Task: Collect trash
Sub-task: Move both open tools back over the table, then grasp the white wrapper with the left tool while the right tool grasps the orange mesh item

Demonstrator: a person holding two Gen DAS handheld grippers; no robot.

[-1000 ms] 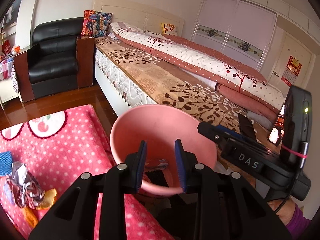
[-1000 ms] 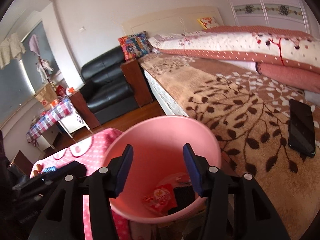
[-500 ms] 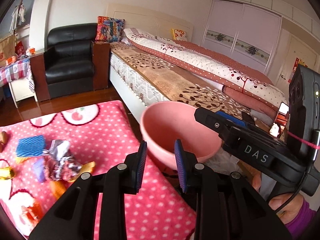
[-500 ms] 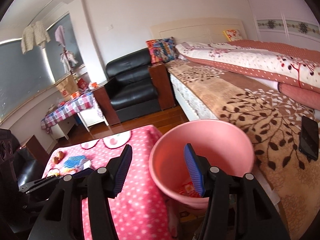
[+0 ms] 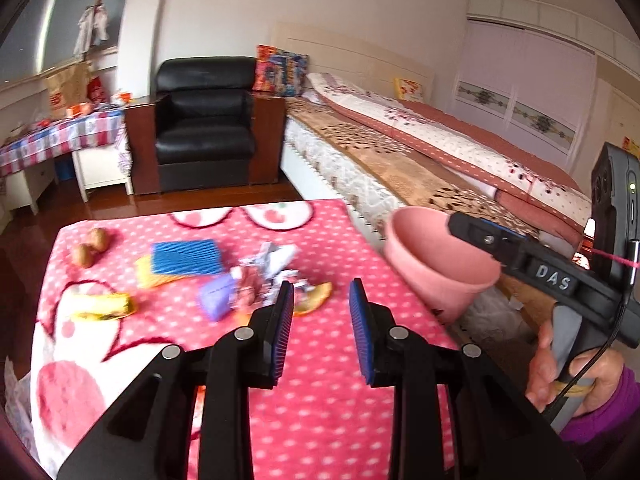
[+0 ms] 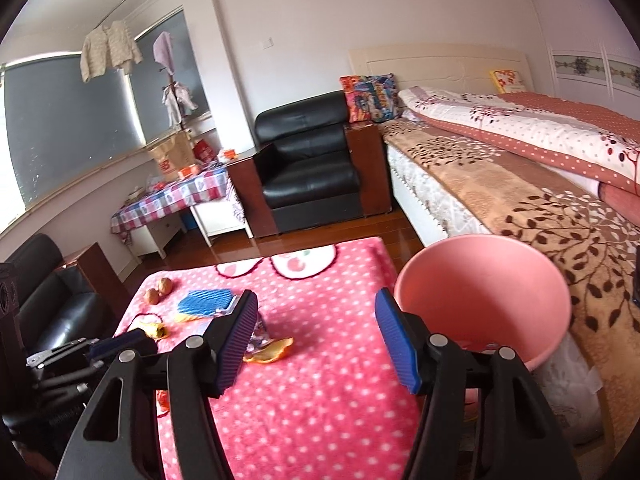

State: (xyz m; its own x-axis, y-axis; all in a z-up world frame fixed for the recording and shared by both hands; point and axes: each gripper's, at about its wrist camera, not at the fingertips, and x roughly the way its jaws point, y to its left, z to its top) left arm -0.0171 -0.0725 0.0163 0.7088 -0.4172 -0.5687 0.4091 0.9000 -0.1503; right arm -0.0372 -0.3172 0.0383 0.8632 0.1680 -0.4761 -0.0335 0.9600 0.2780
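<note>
The left claw (image 5: 320, 300) fills the lower centre of the left wrist view, its blue pads spread with nothing between them, hanging over the counter (image 5: 340, 420), which is covered by a pink polka-dot blanket. The trash lies in a loose cluster across the middle of that view: a crumpled silver foil wrapper (image 5: 272, 268) just above the left pad, an orange peel (image 5: 316, 300) showing in the gap between the pads, a purple packet (image 5: 216, 300) beside the foil, a blue ribbed sponge (image 5: 186, 257) on a yellow pad further left, a yellow wrapper (image 5: 106, 306) at centre left, and two brown nuts (image 5: 90, 246) near the counter's far left edge. The picture is blurred, so smaller scraps cannot be told apart.

The pink bucket (image 5: 436, 264) stands at centre right, off the counter's right edge, between the counter and the bed (image 5: 400, 152). The right claw (image 6: 316, 340) crosses in front of the bucket in the left wrist view, gripped by a hand (image 5: 576, 380) in a purple sleeve at lower right. In its own view its jaws have just been opening and now stand wide apart, empty, over the blanket, with the orange peel just below the left pad and the bucket to the right of the right pad. A black armchair (image 6: 308, 168) sits at upper centre.
</note>
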